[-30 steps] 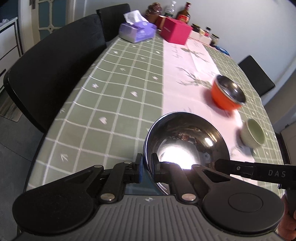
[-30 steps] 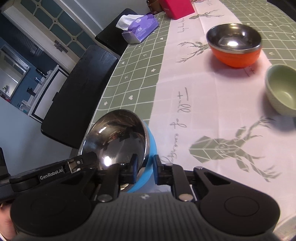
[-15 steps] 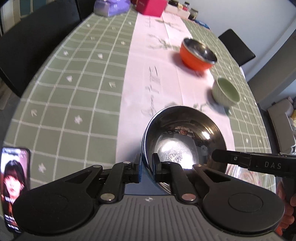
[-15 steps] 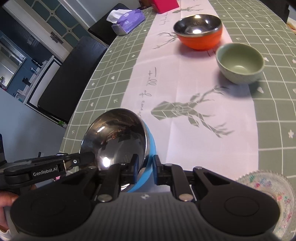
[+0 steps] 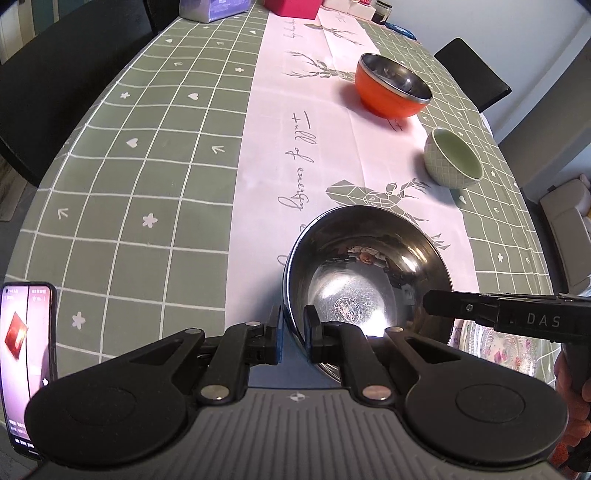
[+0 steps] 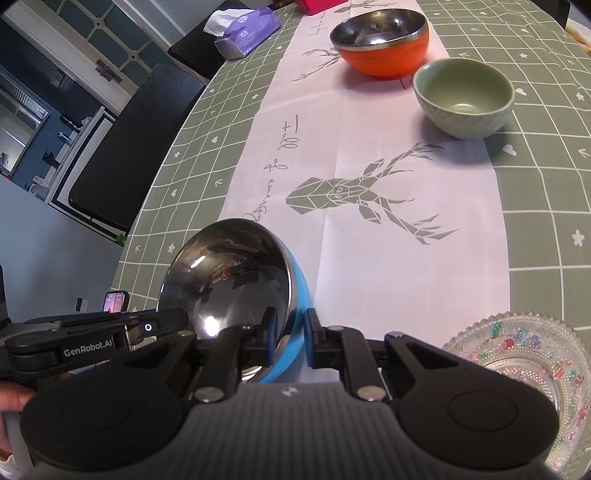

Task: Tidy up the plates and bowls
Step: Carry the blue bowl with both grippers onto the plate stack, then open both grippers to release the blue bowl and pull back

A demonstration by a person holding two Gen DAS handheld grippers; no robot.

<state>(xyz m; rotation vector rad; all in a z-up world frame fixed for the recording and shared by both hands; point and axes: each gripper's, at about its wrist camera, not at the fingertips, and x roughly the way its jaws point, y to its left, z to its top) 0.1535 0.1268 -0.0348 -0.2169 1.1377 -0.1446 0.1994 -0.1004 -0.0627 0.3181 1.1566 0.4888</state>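
Both grippers hold one blue bowl with a steel inside (image 5: pixel 369 273), which also shows in the right wrist view (image 6: pixel 236 280). My left gripper (image 5: pixel 293 332) is shut on its left rim. My right gripper (image 6: pixel 290 338) is shut on its right rim. The bowl is low over the near end of the table runner. An orange steel-lined bowl (image 5: pixel 391 86) (image 6: pixel 380 40) and a small green bowl (image 5: pixel 452 158) (image 6: pixel 463 98) stand farther up the runner. A patterned glass plate (image 6: pixel 524 365) (image 5: pixel 495 343) lies at the near right.
A phone with a lit screen (image 5: pixel 26 343) lies at the near left table edge. A tissue box (image 6: pixel 245 29) and a pink box (image 5: pixel 291 5) stand at the far end. Black chairs (image 6: pixel 122 147) line the left side.
Both grippers have carried the blue bowl forward and down over the runner. The green and orange bowls now look closer, and the glass plate and the phone have come into view.
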